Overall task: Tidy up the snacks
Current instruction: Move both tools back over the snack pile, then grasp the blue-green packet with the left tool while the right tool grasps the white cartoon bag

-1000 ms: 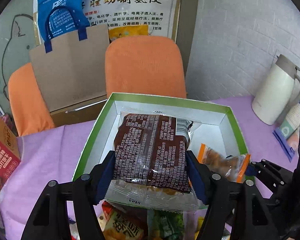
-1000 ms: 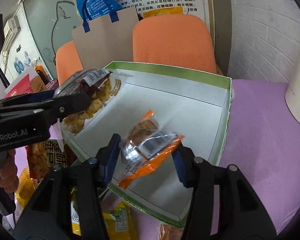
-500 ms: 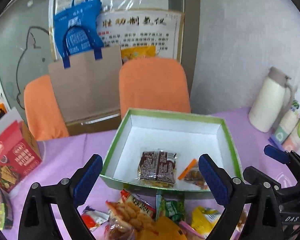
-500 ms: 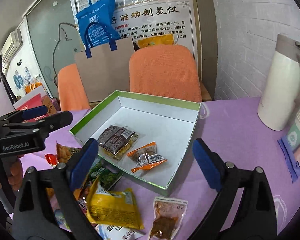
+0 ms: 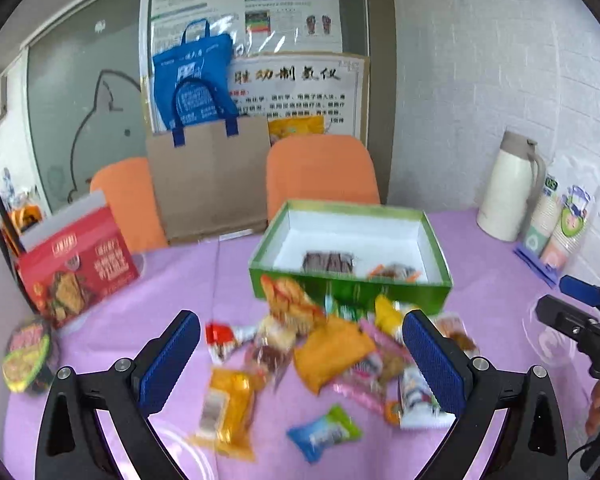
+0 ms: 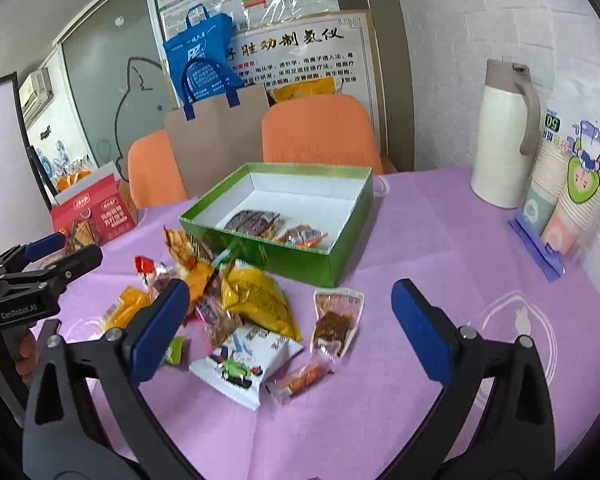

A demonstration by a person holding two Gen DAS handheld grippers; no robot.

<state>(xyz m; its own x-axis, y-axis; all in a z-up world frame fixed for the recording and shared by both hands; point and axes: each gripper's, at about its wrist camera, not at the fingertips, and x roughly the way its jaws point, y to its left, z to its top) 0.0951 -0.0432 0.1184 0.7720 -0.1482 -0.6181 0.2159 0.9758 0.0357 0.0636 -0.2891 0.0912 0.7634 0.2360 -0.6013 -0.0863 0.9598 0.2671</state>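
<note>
Both grippers have withdrawn; green box [image 6: 320,256] holds two packets [image 6: 276,229].

Handheld gripper hardware, both units

Each gripper, left [image 5: 300,360] and right [image 6: 290,324], has black triangulated finger arms with silver screws and blue textured pads [image 5: 434,364]. The left unit's black body carries white "GenRobot.AI" lettering [image 6: 18,312].

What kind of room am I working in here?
Probably an office meeting or break room: orange chairs at a purple-clothed table, a printed poster, and a thermos jug beside paper cups.
</note>
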